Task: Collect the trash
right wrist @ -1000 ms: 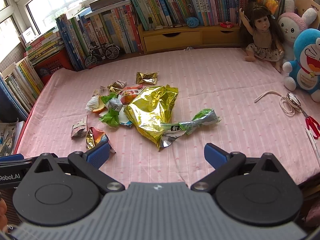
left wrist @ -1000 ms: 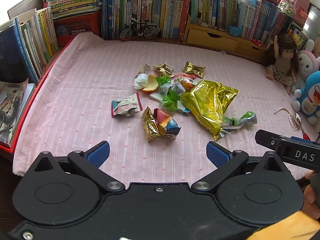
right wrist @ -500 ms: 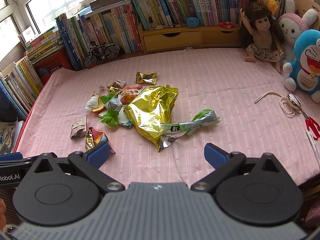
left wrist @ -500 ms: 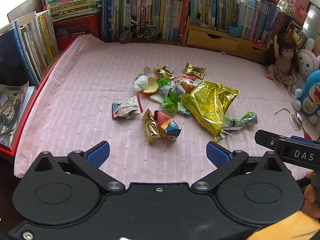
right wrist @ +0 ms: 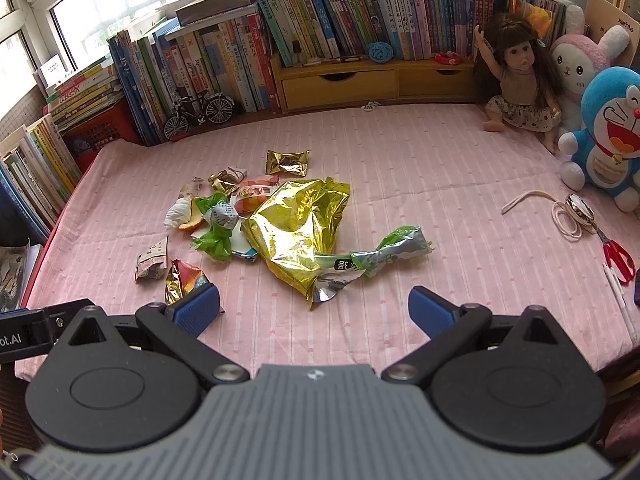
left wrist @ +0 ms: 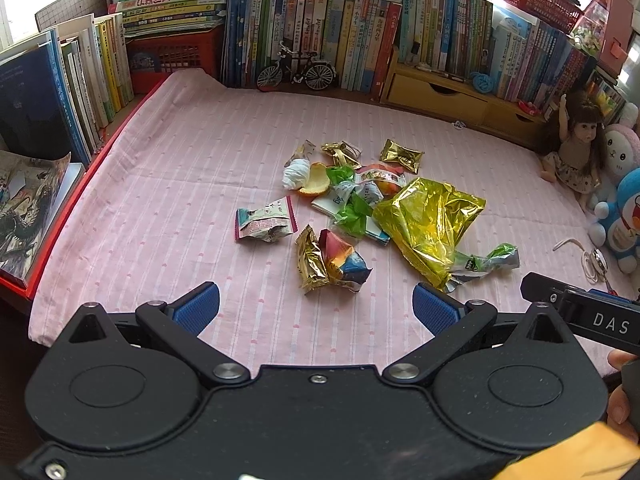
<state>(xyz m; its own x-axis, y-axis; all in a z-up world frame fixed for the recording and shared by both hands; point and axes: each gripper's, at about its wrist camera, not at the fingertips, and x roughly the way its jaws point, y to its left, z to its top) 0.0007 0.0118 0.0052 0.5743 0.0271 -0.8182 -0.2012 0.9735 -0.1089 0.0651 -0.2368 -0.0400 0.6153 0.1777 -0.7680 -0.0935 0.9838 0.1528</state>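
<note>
Trash: a loose heap of wrappers mid-way across the pink cloth (left wrist: 168, 184), nothing collected yet, no bin in either view.

Left gripper (left wrist: 316, 306) jaws wide, empty, hanging at the near edge of the cloth. Right gripper (right wrist: 314, 306) same: wide, empty. Right gripper's left pad sits just in front of the small gold wrapper (right wrist: 182, 280).

Nearest to the left gripper: gold-and-colour wrapper pair (left wrist: 330, 260), then the torn white packet (left wrist: 264, 224). Nearest to the right: big yellow foil bag (right wrist: 296, 228) with the green twisted bag (right wrist: 384, 254) lying on its near corner.

Risks, my read:
- Thin flat foil on soft cloth: pads likely pinch the cloth too, dragging the whole heap.
- Yellow bag overlaps the green bag and the flat pieces under it; lifting one may flick the rest about.
- Orange peel (left wrist: 316, 178) and white wad (left wrist: 296, 172) touch; easy to grab one and roll the other.
- Scissors (right wrist: 618, 256) and cord (right wrist: 560, 216) lie well right; not trash, keep clear.
</note>
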